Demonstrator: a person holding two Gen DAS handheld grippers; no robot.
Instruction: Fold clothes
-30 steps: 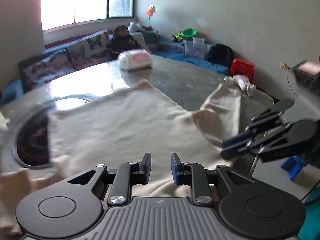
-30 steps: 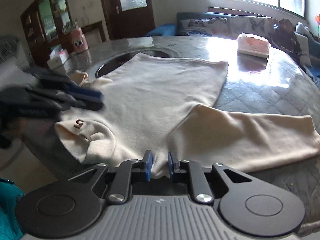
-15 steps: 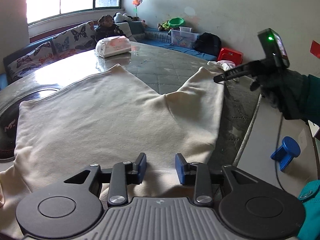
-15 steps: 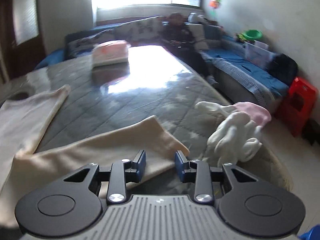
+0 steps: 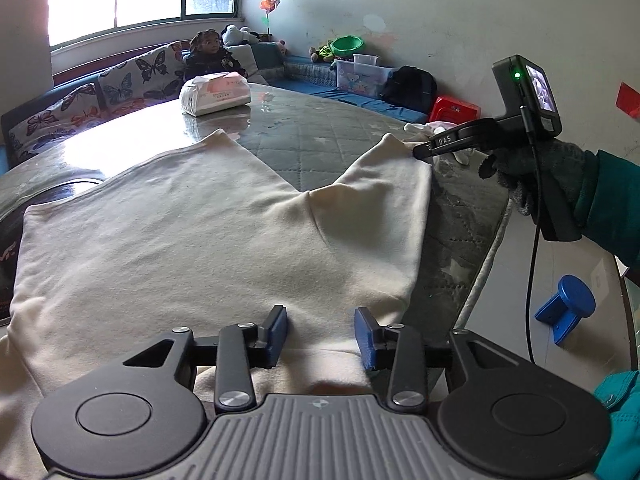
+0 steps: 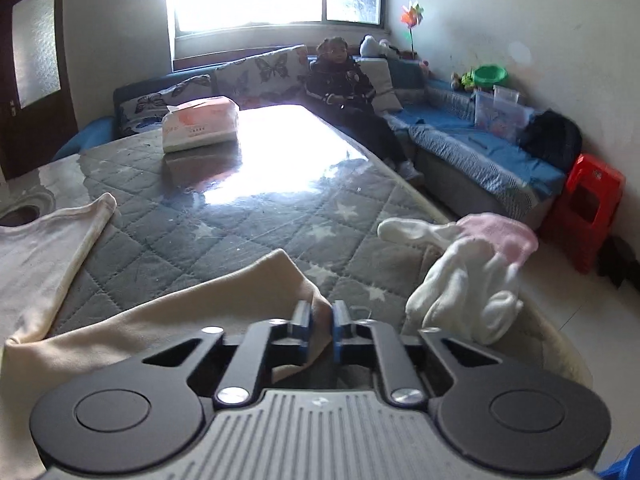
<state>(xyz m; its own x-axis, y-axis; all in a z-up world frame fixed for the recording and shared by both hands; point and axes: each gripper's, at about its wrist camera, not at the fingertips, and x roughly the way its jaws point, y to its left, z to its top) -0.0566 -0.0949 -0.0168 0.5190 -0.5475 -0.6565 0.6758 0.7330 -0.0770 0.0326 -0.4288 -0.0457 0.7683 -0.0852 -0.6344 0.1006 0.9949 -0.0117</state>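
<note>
The right gripper (image 6: 320, 326) pinches the sleeve end (image 6: 316, 300) of the cream sweatshirt (image 5: 200, 232) spread on the table (image 5: 320, 144), likely to fold it inward, while the left gripper (image 5: 321, 330) hovers with jaws opening, empty, over the shoulder.

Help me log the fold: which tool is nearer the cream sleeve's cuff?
Right. The right tool is shut on the sleeve cuff; the left tool, opening, sits back at the shoulder.

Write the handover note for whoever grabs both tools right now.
Right tool: shut on the cuff of the cream sweatshirt's sleeve, near the table edge.
Left tool: opening, pads clear of the cloth, over the sweatshirt near its shoulder.
Sweatshirt lies flat on the quilted table; white and pink clothes wait beside it.
Done: sleeve gripped. Left: every fold.
</note>
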